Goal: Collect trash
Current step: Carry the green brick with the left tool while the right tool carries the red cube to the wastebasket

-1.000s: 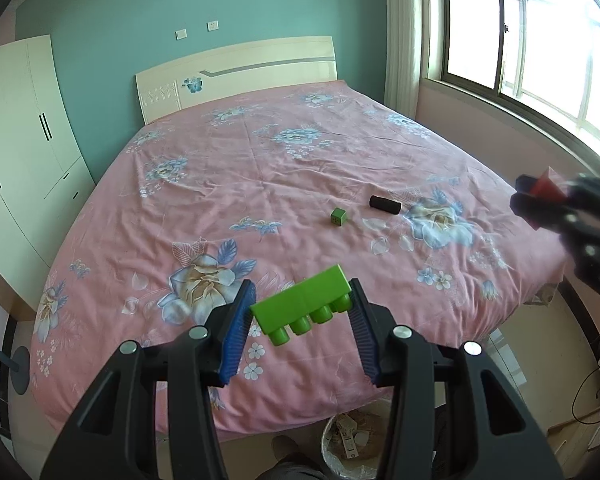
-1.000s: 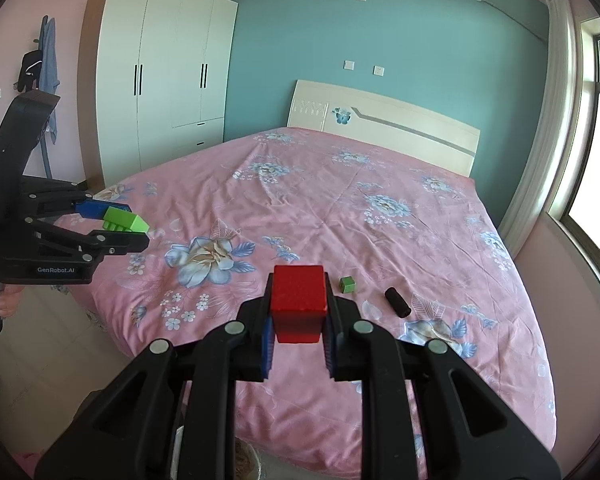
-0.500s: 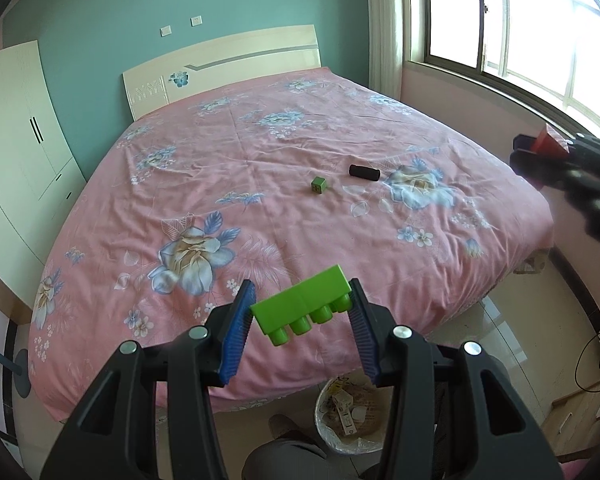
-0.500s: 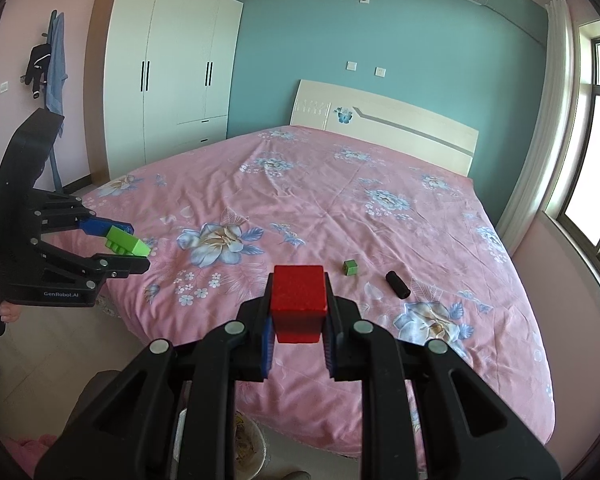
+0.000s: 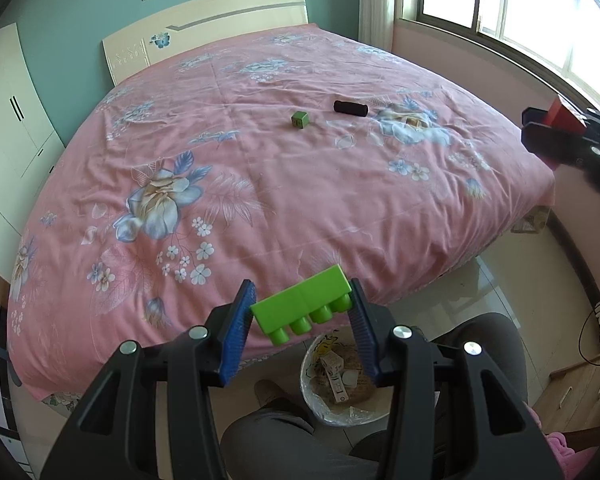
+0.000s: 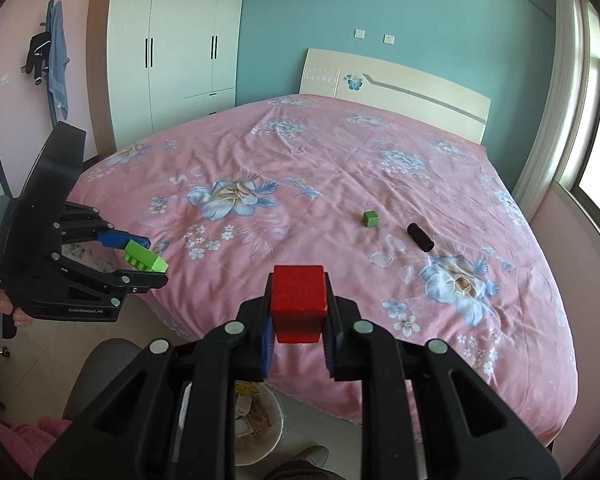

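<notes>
Green brick [image 5: 302, 307] between left claw [image 5: 300, 330] pads

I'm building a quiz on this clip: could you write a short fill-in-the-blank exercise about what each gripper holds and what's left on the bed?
1. The left gripper is shut on a ____ studded brick.
2. The right gripper grips a ____ block.
3. On the bed, beside the small green cube, lies a ____ cylinder.
4. The waste bin stands on the ____.

Missing words: green; red; black; floor
</notes>
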Motion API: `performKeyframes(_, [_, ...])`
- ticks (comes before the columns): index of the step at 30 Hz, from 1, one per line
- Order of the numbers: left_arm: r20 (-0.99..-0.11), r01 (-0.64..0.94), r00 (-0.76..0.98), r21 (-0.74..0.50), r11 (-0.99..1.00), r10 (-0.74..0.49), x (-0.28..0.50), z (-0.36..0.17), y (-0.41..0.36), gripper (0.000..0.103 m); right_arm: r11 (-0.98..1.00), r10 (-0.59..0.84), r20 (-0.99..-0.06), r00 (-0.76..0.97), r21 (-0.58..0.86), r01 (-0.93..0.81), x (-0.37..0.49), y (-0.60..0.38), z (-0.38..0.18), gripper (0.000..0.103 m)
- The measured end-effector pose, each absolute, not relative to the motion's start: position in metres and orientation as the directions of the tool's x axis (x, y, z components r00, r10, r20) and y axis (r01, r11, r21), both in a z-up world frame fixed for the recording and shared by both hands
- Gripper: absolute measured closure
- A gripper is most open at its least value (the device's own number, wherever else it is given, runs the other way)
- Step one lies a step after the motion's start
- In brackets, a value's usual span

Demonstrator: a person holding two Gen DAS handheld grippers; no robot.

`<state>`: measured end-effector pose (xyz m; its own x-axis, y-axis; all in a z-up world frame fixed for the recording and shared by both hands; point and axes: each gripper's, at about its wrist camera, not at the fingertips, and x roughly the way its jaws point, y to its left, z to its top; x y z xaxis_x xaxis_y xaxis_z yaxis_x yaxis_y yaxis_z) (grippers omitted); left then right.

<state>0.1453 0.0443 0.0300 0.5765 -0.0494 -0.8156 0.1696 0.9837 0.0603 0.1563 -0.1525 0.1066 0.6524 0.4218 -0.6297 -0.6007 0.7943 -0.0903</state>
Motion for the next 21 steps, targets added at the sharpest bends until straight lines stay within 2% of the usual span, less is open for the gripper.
performKeyframes(21, [-0.932, 0.195, 0.352, -0.015, 0.981, -0.085, 0.144, -0.136, 0.022, 0.054, 0.769, 0.385, -0.812, 0.439, 0.019, -0.639, 0.155, -0.124, -0.054, 0.082])
